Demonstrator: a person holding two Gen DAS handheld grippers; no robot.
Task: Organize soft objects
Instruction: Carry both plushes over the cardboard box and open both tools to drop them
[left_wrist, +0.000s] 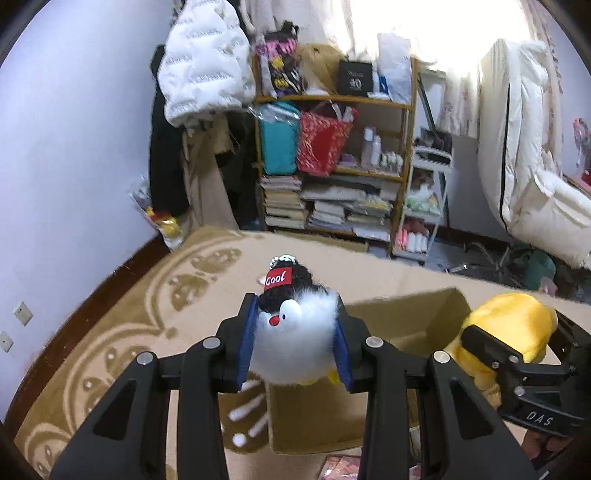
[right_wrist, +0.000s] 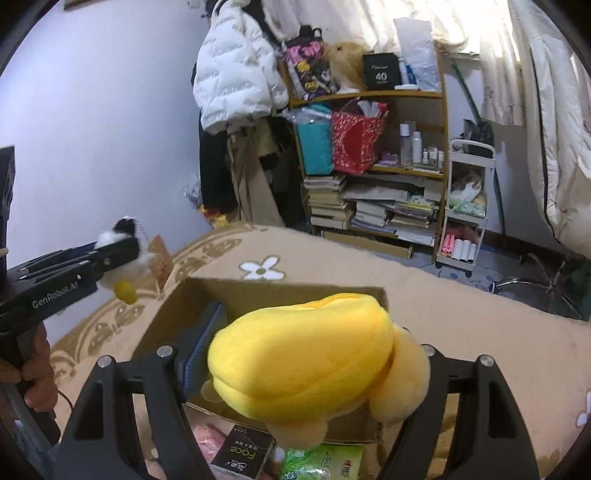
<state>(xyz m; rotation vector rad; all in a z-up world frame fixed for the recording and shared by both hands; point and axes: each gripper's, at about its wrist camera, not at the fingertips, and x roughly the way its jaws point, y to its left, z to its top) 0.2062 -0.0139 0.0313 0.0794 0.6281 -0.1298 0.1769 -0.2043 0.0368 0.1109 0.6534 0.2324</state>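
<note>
above the open cardboard box (right_wrist: 192, 306), left gripper (left_wrist: 295, 343) jaws clamp a penguin plush (left_wrist: 291, 347), right gripper (right_wrist: 306, 369) jaws a yellow plush (right_wrist: 303, 354)

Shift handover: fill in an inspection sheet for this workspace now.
Surface: beige patterned carpet.
Job's things: penguin plush; yellow plush; open cardboard box beneath.
Clutter: packets in the foreground.
Grippers: left gripper shut on penguin plush; right gripper shut on yellow plush.
Cables: thin dark cord by the hand.
Surroundings: bookshelf, white jacket, rolling cart.
</note>
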